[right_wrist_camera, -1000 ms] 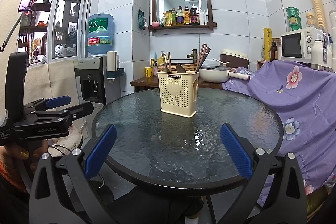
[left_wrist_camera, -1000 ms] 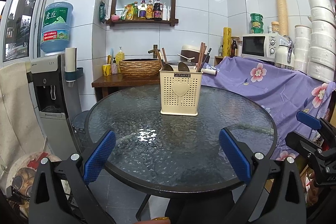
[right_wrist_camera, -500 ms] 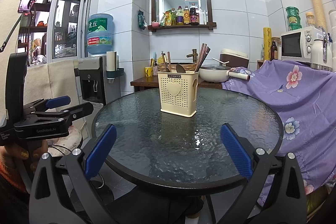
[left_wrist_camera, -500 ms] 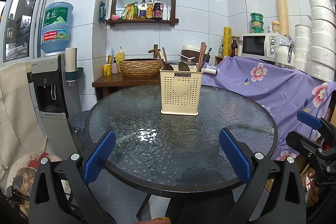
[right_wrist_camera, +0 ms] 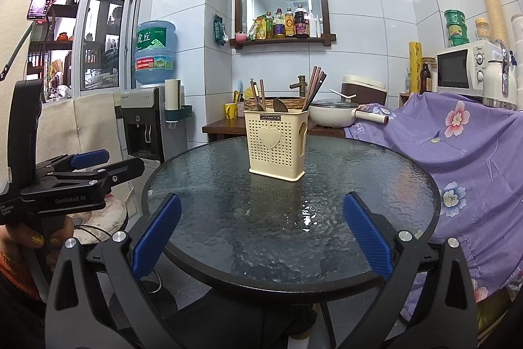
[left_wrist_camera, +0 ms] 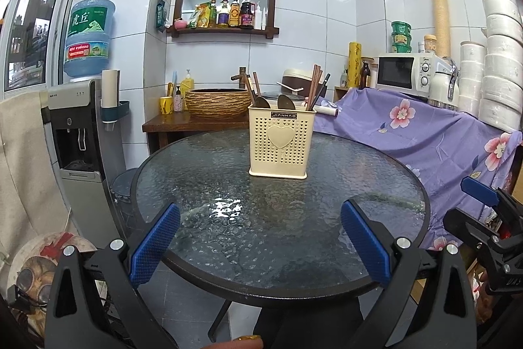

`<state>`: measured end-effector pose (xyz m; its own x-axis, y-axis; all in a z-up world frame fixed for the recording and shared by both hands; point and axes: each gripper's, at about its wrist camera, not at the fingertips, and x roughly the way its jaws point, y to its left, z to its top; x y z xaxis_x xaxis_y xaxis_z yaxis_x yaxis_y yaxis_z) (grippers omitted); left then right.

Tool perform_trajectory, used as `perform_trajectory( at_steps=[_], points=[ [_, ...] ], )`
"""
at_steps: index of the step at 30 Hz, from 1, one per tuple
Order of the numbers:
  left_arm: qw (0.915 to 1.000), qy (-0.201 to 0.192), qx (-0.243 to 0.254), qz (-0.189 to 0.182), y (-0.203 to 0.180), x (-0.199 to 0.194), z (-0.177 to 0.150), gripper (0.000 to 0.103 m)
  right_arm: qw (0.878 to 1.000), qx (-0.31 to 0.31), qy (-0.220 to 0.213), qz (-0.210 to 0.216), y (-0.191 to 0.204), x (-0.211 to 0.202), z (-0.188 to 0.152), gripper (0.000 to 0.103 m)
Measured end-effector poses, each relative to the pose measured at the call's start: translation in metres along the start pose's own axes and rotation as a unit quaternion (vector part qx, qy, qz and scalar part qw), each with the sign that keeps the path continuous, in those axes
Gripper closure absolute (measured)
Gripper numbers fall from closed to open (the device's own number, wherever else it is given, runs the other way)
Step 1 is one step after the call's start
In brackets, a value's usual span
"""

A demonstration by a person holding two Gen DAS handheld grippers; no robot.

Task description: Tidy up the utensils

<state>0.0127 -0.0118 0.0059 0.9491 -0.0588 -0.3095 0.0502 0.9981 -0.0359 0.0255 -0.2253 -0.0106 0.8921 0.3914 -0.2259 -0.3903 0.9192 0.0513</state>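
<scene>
Looks nearly done, or done. Straight ahead of both tools, well apart from them: one cream holder [left_wrist_camera: 281,141] on the round glass table [left_wrist_camera: 376,195], already full. Nothing loose on the glass to pick up. Left gripper [left_wrist_camera: 261,244] spread wide, pinching nothing. Right gripper [right_wrist_camera: 263,242] spread wide too, just as empty. Inside the holder: two spoons [left_wrist_camera: 262,102] and a bunch of chopsticks [left_wrist_camera: 314,86] (about six, hard to count). Maybe nothing left but to stop.

surface: round glass table [left_wrist_camera: 376,185] | on it: cream utensil holder [left_wrist_camera: 281,146]
</scene>
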Motion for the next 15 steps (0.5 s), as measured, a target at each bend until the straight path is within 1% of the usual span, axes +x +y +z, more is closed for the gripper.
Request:
perform_trajectory(
  at_steps=[15],
  points=[
    [1.0,-0.002,0.003,0.003,-0.0023,0.0005,-0.0004,0.006,1.0,0.0,0.0,0.0,0.0007,0.0002,-0.0003,0.006]
  ],
)
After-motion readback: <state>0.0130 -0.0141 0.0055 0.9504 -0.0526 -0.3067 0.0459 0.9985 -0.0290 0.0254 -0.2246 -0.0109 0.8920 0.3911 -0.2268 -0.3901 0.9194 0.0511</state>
